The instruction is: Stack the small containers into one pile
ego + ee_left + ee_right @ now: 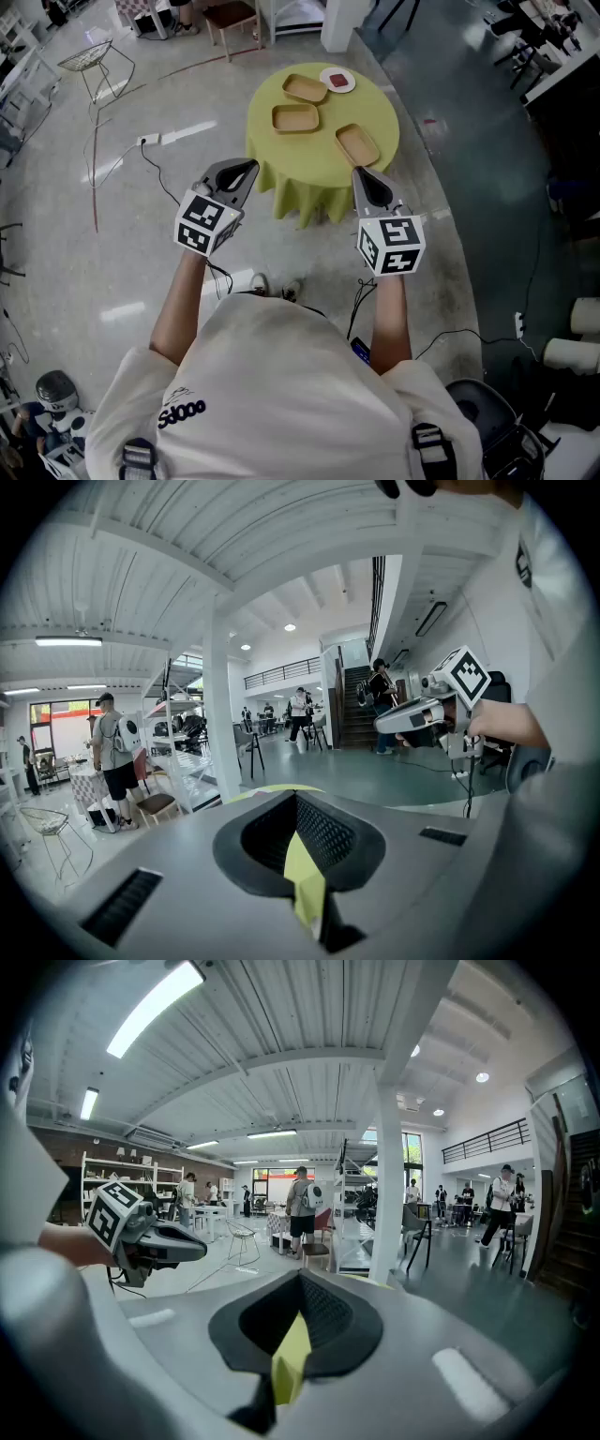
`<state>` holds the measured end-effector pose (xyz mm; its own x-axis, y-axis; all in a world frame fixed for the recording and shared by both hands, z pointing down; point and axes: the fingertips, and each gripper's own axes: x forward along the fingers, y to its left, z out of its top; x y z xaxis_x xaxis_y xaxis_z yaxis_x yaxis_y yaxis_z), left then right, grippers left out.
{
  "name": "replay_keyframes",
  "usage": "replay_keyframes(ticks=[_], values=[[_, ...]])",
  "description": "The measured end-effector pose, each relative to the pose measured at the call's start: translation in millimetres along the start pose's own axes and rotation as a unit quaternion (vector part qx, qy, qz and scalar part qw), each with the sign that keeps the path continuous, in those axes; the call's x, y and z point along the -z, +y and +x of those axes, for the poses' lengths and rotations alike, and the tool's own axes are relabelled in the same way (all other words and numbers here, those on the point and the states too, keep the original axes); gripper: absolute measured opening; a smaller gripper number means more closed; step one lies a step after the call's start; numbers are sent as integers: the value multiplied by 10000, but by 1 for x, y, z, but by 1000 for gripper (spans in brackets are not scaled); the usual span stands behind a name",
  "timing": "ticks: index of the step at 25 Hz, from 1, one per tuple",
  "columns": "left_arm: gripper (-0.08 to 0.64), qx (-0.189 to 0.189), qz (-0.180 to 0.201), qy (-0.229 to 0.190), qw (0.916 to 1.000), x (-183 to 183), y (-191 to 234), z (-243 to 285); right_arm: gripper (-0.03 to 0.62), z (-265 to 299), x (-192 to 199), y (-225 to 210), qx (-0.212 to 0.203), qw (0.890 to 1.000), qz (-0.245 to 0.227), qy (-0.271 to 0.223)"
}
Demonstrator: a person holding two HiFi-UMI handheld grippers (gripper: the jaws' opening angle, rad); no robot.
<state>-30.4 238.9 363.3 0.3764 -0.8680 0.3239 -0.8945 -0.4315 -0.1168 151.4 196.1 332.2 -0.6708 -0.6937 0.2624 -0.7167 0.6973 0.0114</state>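
Note:
Three shallow wooden containers lie apart on a round table (pixel 379 109) with a yellow-green cloth: one at the far side (pixel 306 89), one in the middle (pixel 296 119), one at the near right (pixel 357 144). A small white dish with red contents (pixel 337 80) sits beside the far one. My left gripper (pixel 249 170) (pixel 297 797) hovers at the table's near left edge, shut and empty. At the near right edge is my right gripper (pixel 360 174) (pixel 300 1277), also shut on nothing. Both gripper views look level across the room, and only a sliver of the cloth shows between the jaws.
A wire chair (pixel 94 61), a power strip with its cable (pixel 150 141) and a wooden chair (pixel 230 17) stand on the floor left of and behind the table. A white column (pixel 343 23) rises behind it. People walk in the background of both gripper views.

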Motion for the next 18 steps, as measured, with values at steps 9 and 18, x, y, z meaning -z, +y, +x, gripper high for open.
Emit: replay_keyframes(ticks=[9,18], values=[[6,-52,-89,52,9999,6,-16,7,11,-11,6,-19,34,9997,177,-187],[6,-119,-155,93,9998,6,-15,25,11,-5,20,-45,121,9989,451,-42]])
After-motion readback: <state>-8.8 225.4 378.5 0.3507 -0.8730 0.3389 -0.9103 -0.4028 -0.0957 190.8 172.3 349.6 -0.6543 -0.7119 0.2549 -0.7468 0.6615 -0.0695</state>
